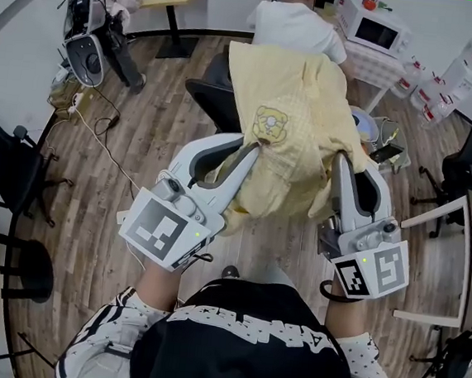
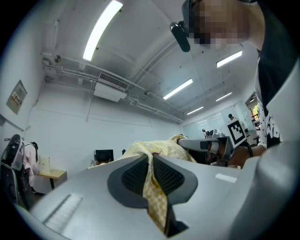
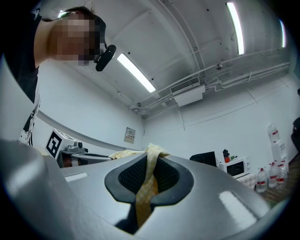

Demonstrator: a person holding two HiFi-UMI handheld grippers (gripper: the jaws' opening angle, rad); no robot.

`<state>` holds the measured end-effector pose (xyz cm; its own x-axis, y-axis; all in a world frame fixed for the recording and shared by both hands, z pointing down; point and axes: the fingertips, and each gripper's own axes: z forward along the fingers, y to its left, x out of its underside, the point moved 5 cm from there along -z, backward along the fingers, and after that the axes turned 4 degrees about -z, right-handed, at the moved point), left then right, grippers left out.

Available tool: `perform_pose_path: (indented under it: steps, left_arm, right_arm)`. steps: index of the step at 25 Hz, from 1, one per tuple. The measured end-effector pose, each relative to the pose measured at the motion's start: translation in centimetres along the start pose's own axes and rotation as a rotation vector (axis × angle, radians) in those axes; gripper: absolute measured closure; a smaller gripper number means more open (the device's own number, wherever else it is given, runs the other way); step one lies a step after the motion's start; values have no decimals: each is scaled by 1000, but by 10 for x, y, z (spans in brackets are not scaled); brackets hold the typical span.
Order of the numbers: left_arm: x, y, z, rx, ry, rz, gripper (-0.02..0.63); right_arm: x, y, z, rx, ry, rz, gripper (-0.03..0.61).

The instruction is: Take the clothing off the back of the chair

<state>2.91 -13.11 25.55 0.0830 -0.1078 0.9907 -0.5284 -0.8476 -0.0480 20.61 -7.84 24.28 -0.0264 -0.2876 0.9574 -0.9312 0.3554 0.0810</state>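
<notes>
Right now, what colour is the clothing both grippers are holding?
Pale yellow clothing, finely checked, with a cartoon patch; clearest in the head view.

The clothing [image 1: 297,115], a pale yellow checked garment with a cartoon bear patch [image 1: 269,125], is hanging spread out in the middle of the head view. Its near edge is being pinched at 7 o'clock by the left hand-held gripper [image 1: 252,148] and at 4 o'clock by the right hand-held gripper [image 1: 341,161]. The black chair [image 1: 206,90] is showing at the garment's 9 o'clock side, and whether the cloth is touching its back cannot be told.
</notes>
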Motion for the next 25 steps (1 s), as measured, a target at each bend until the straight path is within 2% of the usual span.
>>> perform_pose_path:
  steps: [3,6,9,13,17,22,25]
  left_arm:
    - [-10,-21,3,-28,24,30,581]
    - [-11,-24,3,-49,8,27,581]
    - [-16,-24,7,-71,48,14,581]
    - [-16,-25,6,-65,-23,8,581]
    - [-25,-26,10,-83,23,-2,581]
    - [-32,-30,11,-83,-14,10,581]
    - [-49,-34,16,-84,-17,17,581]
  right_arm:
    - [-3,-6,-18,-19,-25,12,538]
    - [-6,-10,-19,-40,-33,20,538]
    - [-12,-13,-14,-59,-30,21,538]
    - [-17,-16,-8,-79,-25,32,538]
    - [-21,-18,-7,-91,-23,47,538]
    - [-26,-22,-6,-103,-30,54,538]
    - [-27,-23,-9,-105,-36,57,538]
